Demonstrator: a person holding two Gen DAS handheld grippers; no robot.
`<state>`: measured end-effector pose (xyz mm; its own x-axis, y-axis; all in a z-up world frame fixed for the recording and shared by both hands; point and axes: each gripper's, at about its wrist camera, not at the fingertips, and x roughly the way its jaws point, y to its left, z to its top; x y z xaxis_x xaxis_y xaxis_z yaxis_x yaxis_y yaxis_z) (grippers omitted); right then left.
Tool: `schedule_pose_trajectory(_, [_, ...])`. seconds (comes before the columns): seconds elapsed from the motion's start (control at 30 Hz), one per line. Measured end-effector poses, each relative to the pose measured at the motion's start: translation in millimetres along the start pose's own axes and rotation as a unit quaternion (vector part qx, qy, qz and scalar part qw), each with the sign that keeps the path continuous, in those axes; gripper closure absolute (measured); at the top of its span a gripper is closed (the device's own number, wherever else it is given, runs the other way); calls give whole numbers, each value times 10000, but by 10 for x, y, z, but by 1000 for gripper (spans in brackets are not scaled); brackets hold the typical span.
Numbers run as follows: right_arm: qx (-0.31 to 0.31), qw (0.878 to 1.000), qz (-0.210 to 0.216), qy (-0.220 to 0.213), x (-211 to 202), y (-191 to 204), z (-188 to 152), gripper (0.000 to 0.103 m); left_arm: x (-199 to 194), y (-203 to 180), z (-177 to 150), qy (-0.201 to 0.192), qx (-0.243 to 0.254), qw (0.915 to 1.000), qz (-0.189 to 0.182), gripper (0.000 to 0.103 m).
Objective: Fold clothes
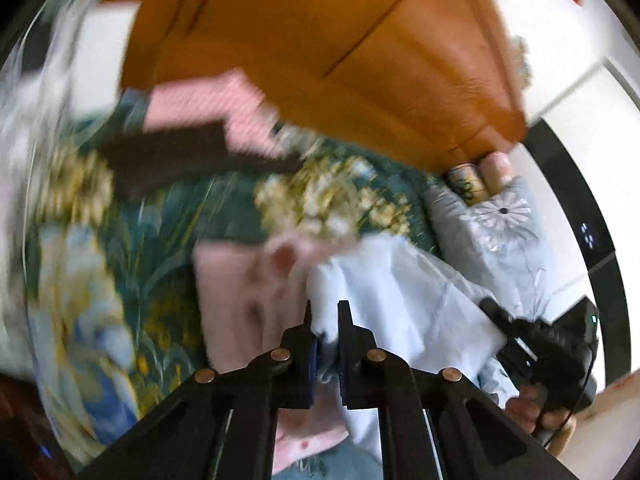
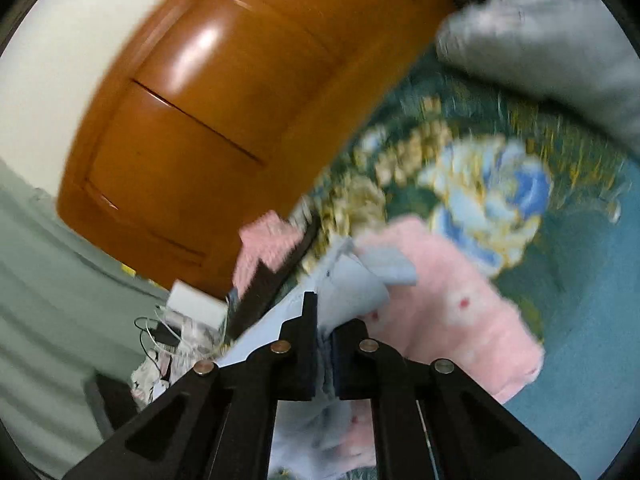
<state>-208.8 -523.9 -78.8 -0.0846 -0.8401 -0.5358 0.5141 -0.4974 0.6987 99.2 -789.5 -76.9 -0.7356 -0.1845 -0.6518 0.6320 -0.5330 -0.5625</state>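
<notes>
Count per both wrist views: 2 grippers, left (image 1: 326, 322) and right (image 2: 326, 322), 1 pale blue garment (image 1: 404, 300) pinched in both. 1 pink garment (image 2: 452, 308) under it. 1 pink-and-brown folded stack (image 1: 200, 136), possibly two pieces, too blurred to split. 1 floral bedspread (image 1: 224, 208), 1 wooden headboard (image 2: 208, 120), 1 grey pillow (image 1: 496, 220)

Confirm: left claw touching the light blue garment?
Touching. The left wrist view shows the left claw with its fingers closed on a fold of the light blue garment, cloth pinched between them.
</notes>
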Motion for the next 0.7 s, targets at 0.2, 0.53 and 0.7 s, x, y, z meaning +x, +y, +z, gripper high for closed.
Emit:
schedule_pose_trajectory(0.2, [569,9936,-564,791,406,-518,-337,94,456,124,126,465,22,9958,788,91])
schedule_pose_trajectory(0.53, [-1260,9853,-1070,424,-74,-154,-669,50,-178,127,-513,-470,-39,9977,489,25])
schedule_pose_trajectory(0.7, [-2014,9665,-1324,885,-19,-55,-1161,23,-72,-229,-994,-372,731,9915,1013,19])
